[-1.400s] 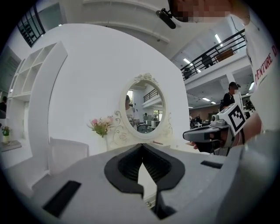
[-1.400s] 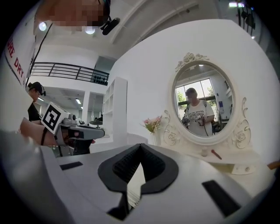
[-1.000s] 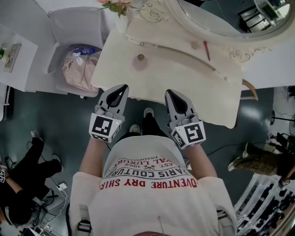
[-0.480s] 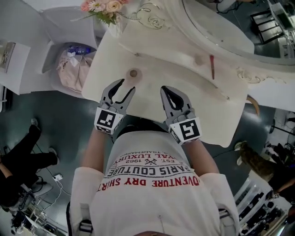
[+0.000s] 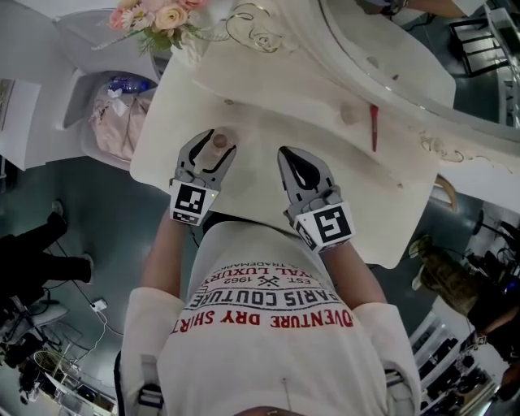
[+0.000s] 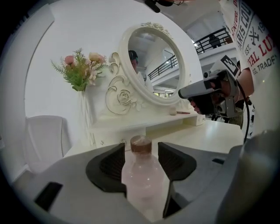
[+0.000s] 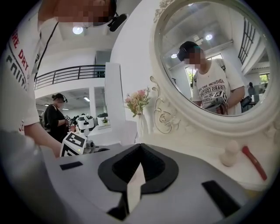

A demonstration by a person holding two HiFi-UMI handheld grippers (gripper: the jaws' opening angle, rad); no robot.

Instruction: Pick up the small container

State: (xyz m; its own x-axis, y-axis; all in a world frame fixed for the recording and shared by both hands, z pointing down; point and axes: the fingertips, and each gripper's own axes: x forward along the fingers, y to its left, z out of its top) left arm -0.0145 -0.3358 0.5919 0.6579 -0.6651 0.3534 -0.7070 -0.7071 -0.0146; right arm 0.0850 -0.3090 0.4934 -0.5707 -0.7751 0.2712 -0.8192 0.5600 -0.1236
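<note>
Left gripper [image 5: 210, 150]: jaws spread, reaching in on either side of the small container [image 6: 141, 168], a pale pink bottle with a brown cap standing upright between the pads; whether the pads touch it is unclear.
Right gripper [image 5: 294, 158]: jaws pressed together, nothing between them, held just beside the left one over the same surface.

Surface: cream dressing table [image 5: 366, 203] under both grippers, its near edge curved.
Beyond the jaws: a raised shelf [image 5: 309, 93] along the back. It carries a red stick-shaped item [image 5: 374, 127] and a small pale knob-shaped piece [image 5: 348, 114], both ahead of the right gripper and well apart from the bottle.
Behind the shelf: oval mirror [image 6: 153, 65] in a scrolled cream frame, reflecting a person in a white printed shirt.
Ahead and left of the left gripper: pink flowers [image 5: 158, 16] with green sprigs.
Further left, off the table: white chair [image 5: 89, 89] holding a pinkish bundle [image 5: 114, 122].
Below: dark grey floor [image 5: 73, 211]; another person in black [image 5: 32, 260] at its far left.

Writing: holder's white shirt [image 5: 276, 325] reads, partly cut off, "PARIS COUTU", "EST. 1963", "TRADEMARK" and, in red, "VENTURE DRY SHIR".
Each gripper cube bears a black-and-white square marker.
</note>
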